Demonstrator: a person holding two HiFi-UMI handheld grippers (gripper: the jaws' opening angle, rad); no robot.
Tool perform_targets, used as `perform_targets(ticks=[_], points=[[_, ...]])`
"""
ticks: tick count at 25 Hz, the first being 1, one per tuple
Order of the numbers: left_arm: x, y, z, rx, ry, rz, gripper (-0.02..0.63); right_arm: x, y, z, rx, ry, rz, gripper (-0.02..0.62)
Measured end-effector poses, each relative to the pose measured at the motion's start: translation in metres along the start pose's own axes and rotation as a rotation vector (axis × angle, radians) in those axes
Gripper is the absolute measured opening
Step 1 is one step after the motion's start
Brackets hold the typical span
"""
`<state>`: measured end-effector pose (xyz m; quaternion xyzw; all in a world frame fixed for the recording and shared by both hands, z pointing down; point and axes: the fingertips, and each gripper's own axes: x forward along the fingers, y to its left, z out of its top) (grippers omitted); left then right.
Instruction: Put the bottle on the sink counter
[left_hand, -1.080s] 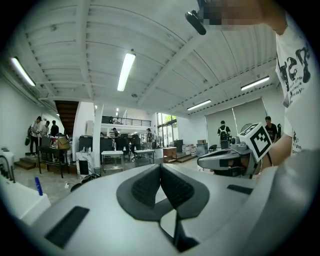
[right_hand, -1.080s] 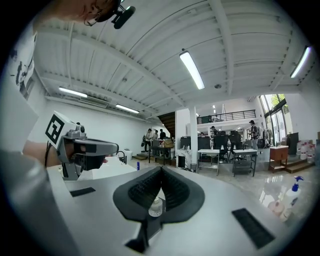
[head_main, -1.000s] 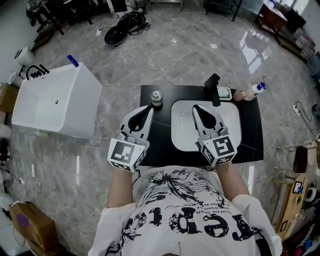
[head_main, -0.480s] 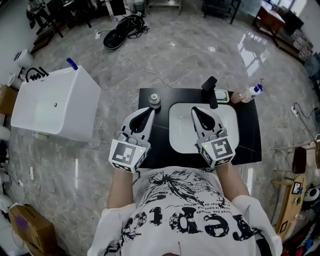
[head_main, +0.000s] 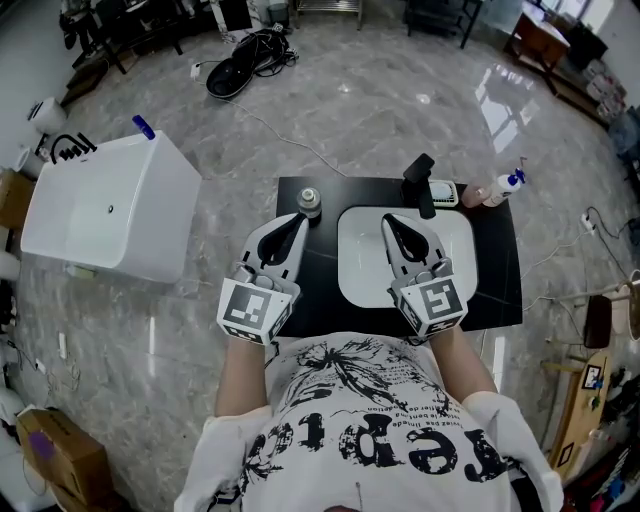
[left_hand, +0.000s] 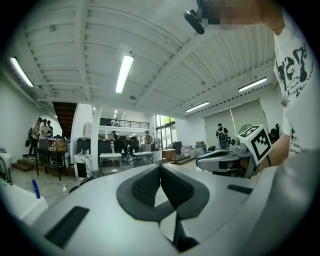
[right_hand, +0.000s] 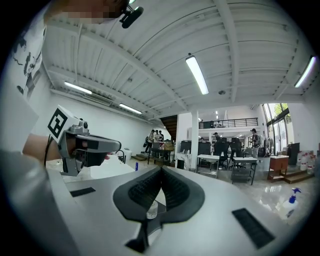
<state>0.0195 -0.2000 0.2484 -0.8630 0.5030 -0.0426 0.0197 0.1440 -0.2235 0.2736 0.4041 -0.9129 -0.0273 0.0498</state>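
A small clear bottle (head_main: 309, 203) with a grey cap stands upright at the back left of the black sink counter (head_main: 500, 260). It also shows through the gap under the right jaws as the bottle (right_hand: 151, 210). My left gripper (head_main: 296, 222) hovers just in front of the bottle, apart from it, shut and empty (left_hand: 160, 172). My right gripper (head_main: 392, 222) hangs over the white basin (head_main: 455, 260), also shut with nothing held (right_hand: 161, 175). Each gripper sees the other from the side.
A black faucet (head_main: 421, 180) stands behind the basin, with a soap dish (head_main: 446, 190) and a spray bottle (head_main: 502, 187) at the back right. A white tub (head_main: 110, 205) stands on the floor to the left. Cables lie on the marble floor beyond.
The head view has shifted slightly. Both grippers keep their places over the counter, still shut.
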Motion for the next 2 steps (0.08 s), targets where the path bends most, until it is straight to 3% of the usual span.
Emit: perform_targets(ticks=[2], points=[[0.0011, 0.0011, -0.0006, 0.002, 0.001, 0.001, 0.014, 0.0012, -0.0006, -0.0007, -0.001, -0.002, -0.001, 0.012]])
